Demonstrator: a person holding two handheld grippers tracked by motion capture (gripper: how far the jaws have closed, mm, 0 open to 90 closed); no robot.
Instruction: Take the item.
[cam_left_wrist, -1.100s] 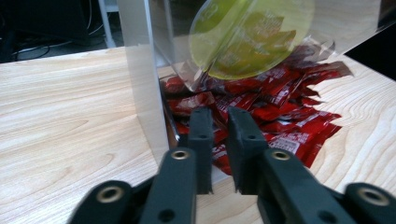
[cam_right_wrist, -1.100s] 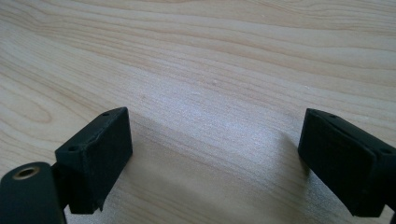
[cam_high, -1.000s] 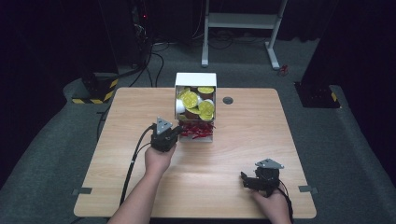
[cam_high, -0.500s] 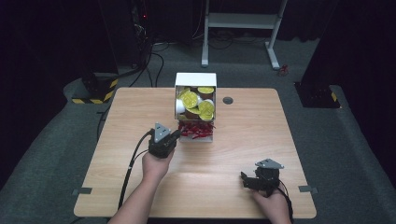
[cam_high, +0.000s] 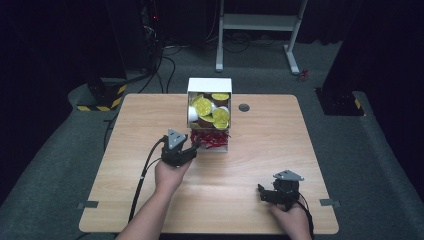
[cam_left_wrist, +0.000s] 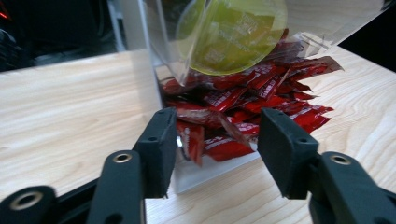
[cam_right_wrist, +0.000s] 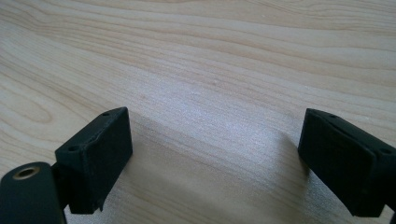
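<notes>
1. Your left gripper (cam_high: 195, 146) sits at the front-left corner of the clear plastic dispenser box w/ white back panel (cam_high: 208, 86), mid-table. Jaws apart, nothing clamped.
2. Left gripper view: your left gripper (cam_left_wrist: 217, 140) has its jaws on either side of the pile of red foil sachets (cam_left_wrist: 243, 112) in the box's lower tray; whether they touch a sachet I can't tell.
3. Brown cups w/ yellow-green foil lids (cam_high: 203, 106) fill the upper part of the box; one lid (cam_left_wrist: 233, 32) is right above the sachets.
4. Your right gripper (cam_high: 262, 192) rests near the front-right of the light wooden table (cam_high: 280, 135), well apart from the box.
5. Right gripper view: jaws wide apart over bare wood (cam_right_wrist: 210, 70), holding nothing.
</notes>
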